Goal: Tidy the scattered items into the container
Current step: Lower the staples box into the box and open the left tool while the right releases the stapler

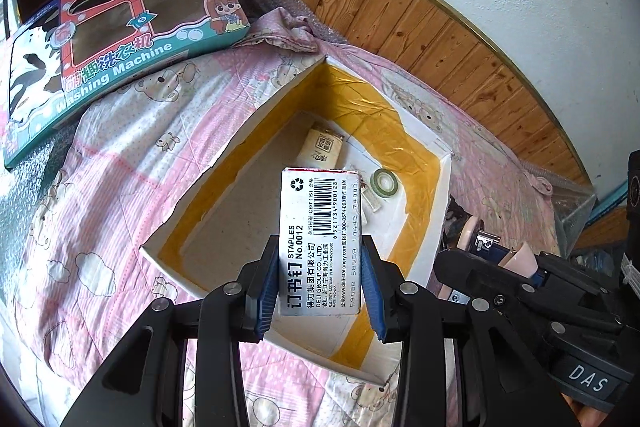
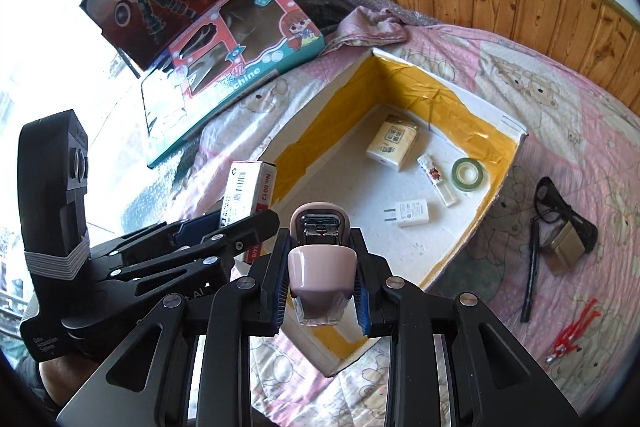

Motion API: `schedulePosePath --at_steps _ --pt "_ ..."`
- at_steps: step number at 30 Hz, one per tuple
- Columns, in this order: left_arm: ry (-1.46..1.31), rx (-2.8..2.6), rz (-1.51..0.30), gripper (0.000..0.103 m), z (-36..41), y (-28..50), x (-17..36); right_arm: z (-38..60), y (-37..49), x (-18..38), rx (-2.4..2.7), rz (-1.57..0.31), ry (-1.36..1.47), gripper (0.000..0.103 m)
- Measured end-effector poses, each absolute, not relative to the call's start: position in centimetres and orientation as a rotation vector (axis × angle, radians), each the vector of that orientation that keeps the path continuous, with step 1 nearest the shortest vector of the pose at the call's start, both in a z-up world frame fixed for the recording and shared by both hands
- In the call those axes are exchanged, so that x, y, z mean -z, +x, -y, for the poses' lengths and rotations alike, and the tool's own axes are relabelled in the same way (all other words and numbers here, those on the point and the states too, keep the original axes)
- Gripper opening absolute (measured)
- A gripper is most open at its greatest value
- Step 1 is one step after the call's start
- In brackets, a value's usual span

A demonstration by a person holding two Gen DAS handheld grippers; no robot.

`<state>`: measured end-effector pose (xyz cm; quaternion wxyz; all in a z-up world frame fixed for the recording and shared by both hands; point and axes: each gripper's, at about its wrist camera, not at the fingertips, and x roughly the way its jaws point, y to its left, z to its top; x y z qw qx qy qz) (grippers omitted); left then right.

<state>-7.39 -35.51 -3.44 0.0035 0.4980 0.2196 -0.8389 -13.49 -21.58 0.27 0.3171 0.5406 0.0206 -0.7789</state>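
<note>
The left gripper [image 1: 320, 283] is clamped on a staples box [image 1: 320, 239], its blue pads pressed against the two long sides. The box is a small white carton, printed in black with a barcode, a recycling mark, "STAPLES No.0012" and Chinese lettering, with a red edge at the far end. It hangs above the near part of the container [image 1: 432, 195], a shallow white cardboard tray with yellow tape lining its inner walls, lying on a pink bear-print quilt [image 1: 120, 211].

The right gripper [image 2: 322, 283] is closed on a pink stapler [image 2: 320, 255], held nose-forward over the tray's 6 o'clock corner; metal shows in its mouth.

Inside the tray lie a tissue pack [image 2: 394, 145] toward 12 o'clock, a green tape roll [image 2: 468, 174] at 3 o'clock, a small clear tube [image 2: 436, 179] between them, and a white plug adapter [image 2: 410, 213] nearer.
</note>
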Motion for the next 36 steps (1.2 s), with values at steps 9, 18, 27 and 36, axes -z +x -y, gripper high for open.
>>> schedulePosePath --at_steps 9,18,27,36 --pt "1.629 2.479 -0.768 0.039 36.7 -10.1 6.7 23.6 -18.2 2.5 1.949 -0.108 1.519 0.029" --pt "1.699 2.347 -0.745 0.039 37.3 -12.9 9.2 25.7 -22.5 6.5 1.838 -0.196 1.61 0.029" --pt "1.748 2.205 -0.818 0.039 38.3 -14.3 11.8 27.9 -25.2 10.6 1.719 -0.316 1.688 0.029" --pt "1.766 2.067 -0.917 0.039 39.1 -14.4 14.1 30.0 -26.7 13.4 1.645 -0.413 1.709 0.029"
